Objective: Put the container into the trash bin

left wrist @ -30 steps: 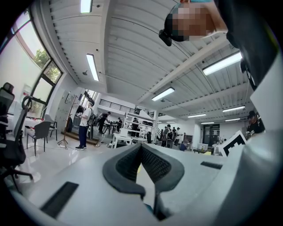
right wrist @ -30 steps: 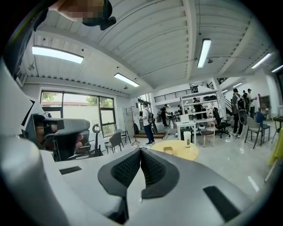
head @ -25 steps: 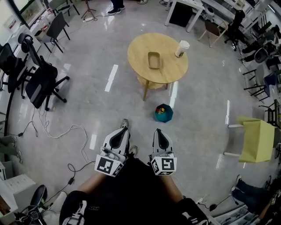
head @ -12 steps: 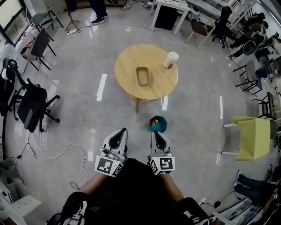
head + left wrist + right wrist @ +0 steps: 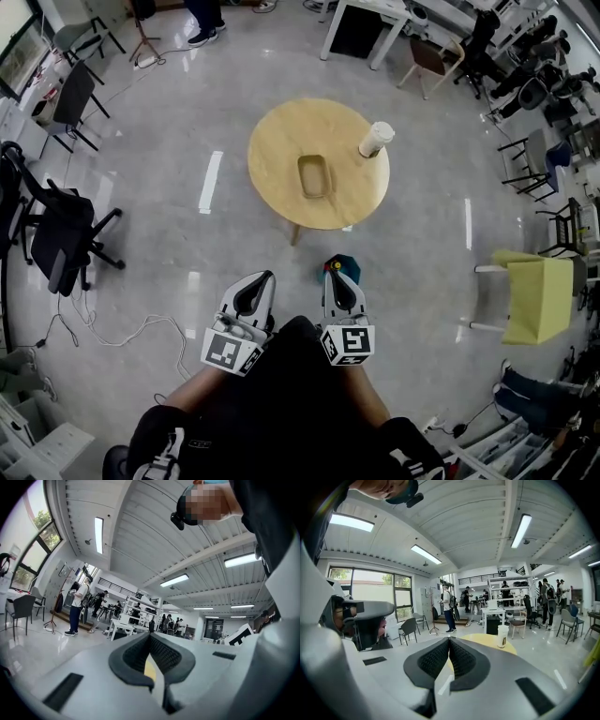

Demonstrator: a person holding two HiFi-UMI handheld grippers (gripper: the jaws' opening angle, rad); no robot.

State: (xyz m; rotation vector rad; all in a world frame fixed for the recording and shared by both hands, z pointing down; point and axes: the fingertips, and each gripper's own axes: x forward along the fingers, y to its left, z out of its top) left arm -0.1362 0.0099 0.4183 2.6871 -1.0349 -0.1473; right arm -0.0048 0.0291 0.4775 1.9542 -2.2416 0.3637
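Note:
The container [image 5: 314, 176], a shallow tan tray, lies in the middle of a round wooden table [image 5: 272, 150] ahead of me. A teal trash bin [image 5: 345, 267] stands on the floor in front of the table, partly hidden behind my right gripper [image 5: 339, 277]. My left gripper [image 5: 258, 279] is held beside the right one, low and close to my body. Both are shut and hold nothing. In the right gripper view, the right gripper [image 5: 449, 639] points at the table [image 5: 487, 641]. In the left gripper view, the left gripper [image 5: 150, 635] points level across the room.
A white paper cup [image 5: 375, 139] stands at the table's right edge and shows in the right gripper view as the cup [image 5: 502, 636]. Black office chairs [image 5: 56, 234] and floor cables [image 5: 131, 328] are at the left. A yellow-green chair [image 5: 539, 295] is at the right. Desks and people are far behind.
I have walked toward the table: the table and the bin have come nearer, and the bin now slips behind the right gripper. Both grippers stay shut and side by side.

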